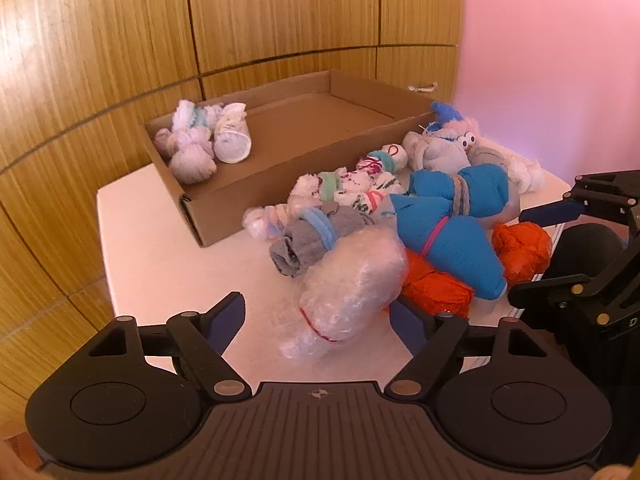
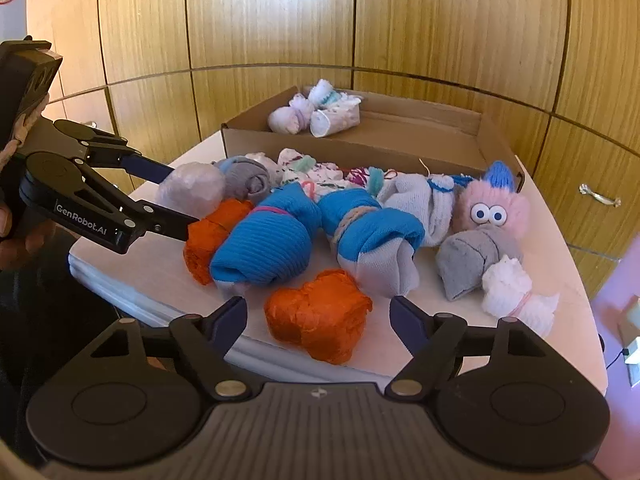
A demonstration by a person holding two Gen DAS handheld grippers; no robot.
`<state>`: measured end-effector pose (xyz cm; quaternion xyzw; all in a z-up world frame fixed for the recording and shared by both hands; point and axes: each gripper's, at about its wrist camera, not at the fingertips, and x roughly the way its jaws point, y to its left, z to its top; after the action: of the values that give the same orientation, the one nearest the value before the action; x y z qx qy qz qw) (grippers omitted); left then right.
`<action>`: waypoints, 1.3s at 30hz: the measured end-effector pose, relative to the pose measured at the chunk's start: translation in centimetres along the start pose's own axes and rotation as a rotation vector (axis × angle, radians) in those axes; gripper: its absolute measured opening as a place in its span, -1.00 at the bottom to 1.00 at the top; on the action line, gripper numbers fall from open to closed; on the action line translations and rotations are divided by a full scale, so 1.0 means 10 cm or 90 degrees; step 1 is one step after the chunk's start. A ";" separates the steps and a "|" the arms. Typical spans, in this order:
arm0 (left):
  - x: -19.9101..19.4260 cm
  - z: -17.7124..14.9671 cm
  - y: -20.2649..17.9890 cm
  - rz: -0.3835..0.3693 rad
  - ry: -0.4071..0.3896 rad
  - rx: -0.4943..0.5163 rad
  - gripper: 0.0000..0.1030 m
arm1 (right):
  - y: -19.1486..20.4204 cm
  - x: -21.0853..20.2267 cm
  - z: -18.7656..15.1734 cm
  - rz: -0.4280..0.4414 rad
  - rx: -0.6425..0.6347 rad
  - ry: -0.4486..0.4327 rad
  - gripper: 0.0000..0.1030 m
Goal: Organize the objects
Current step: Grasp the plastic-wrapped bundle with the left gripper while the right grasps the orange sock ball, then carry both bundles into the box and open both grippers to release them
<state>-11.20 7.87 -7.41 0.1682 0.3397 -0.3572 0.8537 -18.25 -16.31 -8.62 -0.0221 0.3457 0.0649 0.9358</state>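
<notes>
Wood panelling backs knitted sock bundles [image 2: 264, 246]; both hand-held grippers [image 1: 316, 316] [image 2: 318, 320] gape, unclamped.

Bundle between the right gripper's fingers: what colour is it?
Orange, with a crinkled wrap. The right wrist view shows it best.

On the white table [image 2: 560, 304], the right gripper [image 2: 318, 312] stands with its jaws apart either side of an orange wrapped bundle [image 2: 318, 316], pads not touching it. Behind lie two blue rolled socks [image 2: 264, 252], a second orange bundle [image 2: 212, 236] and a pink fuzzy sock with googly eyes [image 2: 492, 208]. The left gripper [image 2: 180, 200] reaches in from the left, jaws apart. A cardboard box [image 2: 400, 148] behind holds pale sock rolls [image 2: 316, 114].
</notes>
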 end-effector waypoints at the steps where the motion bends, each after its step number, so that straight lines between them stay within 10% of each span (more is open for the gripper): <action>1: 0.01 0.00 0.00 -0.002 -0.001 0.000 0.57 | 0.01 0.01 0.00 -0.001 0.000 0.002 0.44; 7: 0.09 0.00 0.02 -0.025 0.020 -0.010 0.03 | 0.00 0.04 -0.05 0.004 0.016 0.009 0.00; 24: -0.24 0.14 0.11 -0.008 -0.016 -0.042 -0.07 | -0.06 -0.30 0.12 0.020 0.026 -0.037 -0.08; 39: 0.27 1.58 0.27 0.001 -0.030 -0.092 -0.06 | -0.79 -0.30 1.32 -0.009 -0.049 -0.114 -0.08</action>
<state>-0.58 0.00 2.11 0.0977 0.3446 -0.3350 0.8715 -10.91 -23.33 3.33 -0.0542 0.2576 0.0734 0.9619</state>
